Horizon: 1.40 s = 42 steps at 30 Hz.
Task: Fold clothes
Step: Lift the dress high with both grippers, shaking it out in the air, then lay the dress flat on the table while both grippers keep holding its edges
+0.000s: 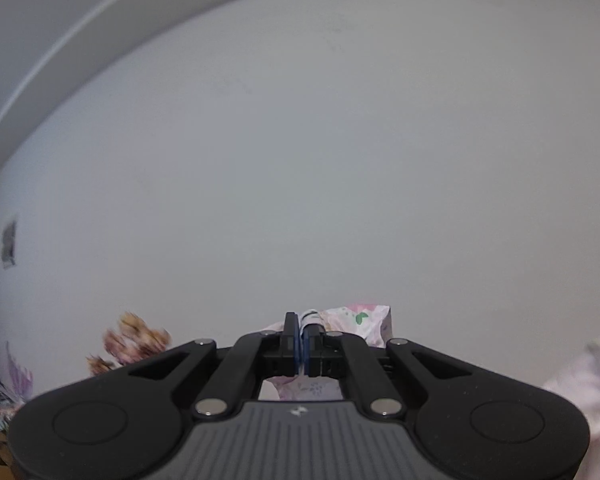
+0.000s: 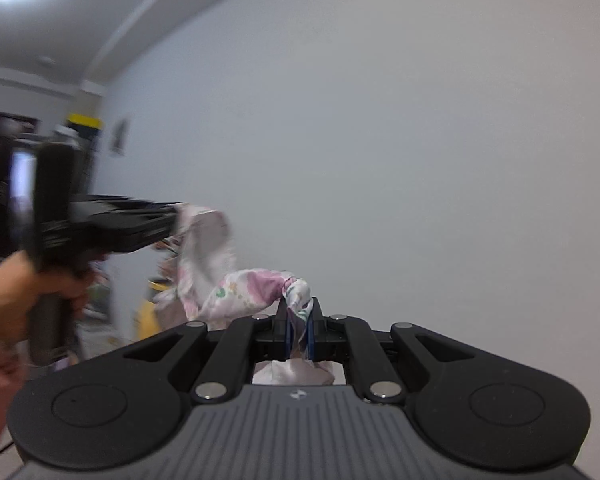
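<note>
A light pink floral garment (image 2: 236, 292) hangs in the air, stretched between both grippers. My right gripper (image 2: 299, 312) is shut on one bunched corner of it. My left gripper (image 1: 303, 330) is shut on another part of the garment (image 1: 360, 320), with cloth showing past and below the fingers. In the right wrist view the left gripper (image 2: 172, 216) shows blurred at the left, held by a hand (image 2: 28, 292), with the cloth trailing from its tip. Both grippers point up toward a plain white wall.
A white wall (image 1: 300, 140) fills both views. More pink cloth (image 1: 588, 392) lies at the lower right of the left wrist view. A blurred brown floral object (image 1: 134, 340) sits low left. A dark doorway and shelf (image 2: 4, 168) stand far left.
</note>
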Each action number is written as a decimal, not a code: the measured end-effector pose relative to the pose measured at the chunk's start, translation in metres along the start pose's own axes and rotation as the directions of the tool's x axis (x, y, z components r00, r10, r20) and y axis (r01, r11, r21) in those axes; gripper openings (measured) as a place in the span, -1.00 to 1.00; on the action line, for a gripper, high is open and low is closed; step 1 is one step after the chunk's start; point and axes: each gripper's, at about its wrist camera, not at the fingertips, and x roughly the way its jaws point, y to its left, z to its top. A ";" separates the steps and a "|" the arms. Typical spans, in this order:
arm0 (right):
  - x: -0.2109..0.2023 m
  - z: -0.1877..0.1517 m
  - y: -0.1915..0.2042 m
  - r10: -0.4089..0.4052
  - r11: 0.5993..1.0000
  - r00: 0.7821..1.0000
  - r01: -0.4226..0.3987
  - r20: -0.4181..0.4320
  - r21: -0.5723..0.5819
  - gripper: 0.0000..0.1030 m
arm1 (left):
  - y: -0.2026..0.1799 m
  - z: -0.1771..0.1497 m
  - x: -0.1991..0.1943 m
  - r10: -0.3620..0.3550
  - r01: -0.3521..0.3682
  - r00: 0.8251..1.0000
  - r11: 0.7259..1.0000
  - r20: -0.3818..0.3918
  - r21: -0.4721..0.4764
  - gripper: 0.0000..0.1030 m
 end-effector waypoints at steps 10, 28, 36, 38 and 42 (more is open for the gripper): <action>-0.049 -0.041 -0.046 -0.024 0.988 0.996 0.037 -0.085 0.153 -0.88 | -0.122 -0.014 0.038 -0.213 0.224 0.973 0.964 -0.083 0.145 -0.98; -0.134 -0.433 -0.246 -0.137 0.627 0.756 0.567 -0.640 0.535 -0.88 | -0.522 -0.326 0.022 -0.639 0.785 0.450 0.616 -0.624 -0.066 -0.46; -0.154 -0.475 -0.236 -0.154 0.586 0.735 0.606 -0.660 0.538 0.09 | -0.468 -0.299 0.038 -0.680 0.796 0.366 0.582 -0.635 -0.165 0.65; -0.152 -0.474 -0.242 -0.172 0.600 0.751 0.593 -0.637 0.537 0.32 | -0.425 -0.287 0.038 -0.647 0.782 0.430 0.616 -0.629 -0.099 0.72; -0.148 -0.464 -0.242 -0.197 0.654 0.769 0.565 -0.607 0.503 0.45 | -0.329 -0.283 0.038 -0.541 0.704 0.564 0.710 -0.624 0.021 0.74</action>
